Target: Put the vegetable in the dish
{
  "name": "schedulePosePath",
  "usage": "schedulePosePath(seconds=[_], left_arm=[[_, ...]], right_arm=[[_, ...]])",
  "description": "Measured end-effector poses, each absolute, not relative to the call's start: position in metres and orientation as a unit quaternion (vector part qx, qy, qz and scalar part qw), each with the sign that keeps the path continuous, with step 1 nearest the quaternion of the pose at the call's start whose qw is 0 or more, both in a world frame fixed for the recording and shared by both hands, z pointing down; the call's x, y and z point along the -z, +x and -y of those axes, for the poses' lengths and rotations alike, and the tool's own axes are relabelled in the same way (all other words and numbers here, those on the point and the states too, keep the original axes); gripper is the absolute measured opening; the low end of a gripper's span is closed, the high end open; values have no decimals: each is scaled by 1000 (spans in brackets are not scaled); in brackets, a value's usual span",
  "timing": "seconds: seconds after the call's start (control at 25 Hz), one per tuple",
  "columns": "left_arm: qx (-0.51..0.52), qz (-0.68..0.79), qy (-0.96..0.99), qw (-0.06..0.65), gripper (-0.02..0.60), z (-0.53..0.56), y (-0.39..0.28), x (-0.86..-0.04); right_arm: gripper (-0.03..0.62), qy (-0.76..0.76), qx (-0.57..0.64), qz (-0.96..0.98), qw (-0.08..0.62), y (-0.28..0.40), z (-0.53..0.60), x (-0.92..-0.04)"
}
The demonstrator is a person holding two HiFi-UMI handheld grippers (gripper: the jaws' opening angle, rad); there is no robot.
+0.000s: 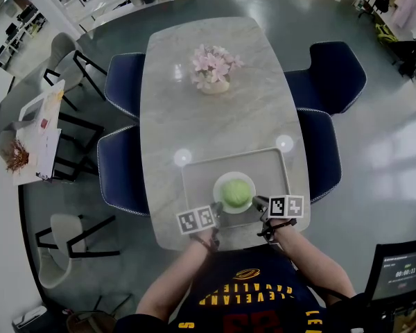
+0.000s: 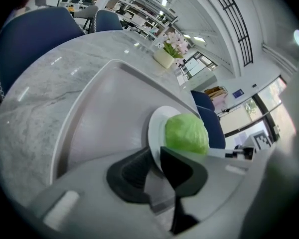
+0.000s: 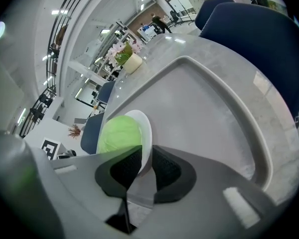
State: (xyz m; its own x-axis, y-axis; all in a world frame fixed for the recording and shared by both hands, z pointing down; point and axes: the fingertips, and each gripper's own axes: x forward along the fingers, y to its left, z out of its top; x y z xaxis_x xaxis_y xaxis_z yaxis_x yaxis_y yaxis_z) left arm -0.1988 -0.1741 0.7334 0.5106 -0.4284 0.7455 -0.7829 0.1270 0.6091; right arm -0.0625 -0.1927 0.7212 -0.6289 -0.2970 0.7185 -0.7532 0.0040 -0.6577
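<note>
Side by side, your grey left gripper [image 1: 216, 216] and grey right gripper [image 1: 259, 204] each pinch the near rim of the white round dish [image 1: 219, 184].
</note>
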Motion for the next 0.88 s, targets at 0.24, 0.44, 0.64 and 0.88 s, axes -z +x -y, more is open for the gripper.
schedulePosePath(seconds=[0.24, 0.44, 0.64, 0.88], left_arm=[[-153, 489, 660, 549, 39, 179, -207, -720], [-122, 489, 682, 531, 8, 186, -206, -695], [-76, 462, 704, 535, 2, 186, -195, -663], [-82, 430, 764, 474, 2, 182, -178, -626]], right_arm=[[45, 402, -571, 693, 179, -51, 193, -715], [6, 421, -562, 702, 119, -42, 199, -699], [6, 406, -541, 729, 107, -44, 193, -677], [5, 384, -491, 774, 109, -55, 189, -644]])
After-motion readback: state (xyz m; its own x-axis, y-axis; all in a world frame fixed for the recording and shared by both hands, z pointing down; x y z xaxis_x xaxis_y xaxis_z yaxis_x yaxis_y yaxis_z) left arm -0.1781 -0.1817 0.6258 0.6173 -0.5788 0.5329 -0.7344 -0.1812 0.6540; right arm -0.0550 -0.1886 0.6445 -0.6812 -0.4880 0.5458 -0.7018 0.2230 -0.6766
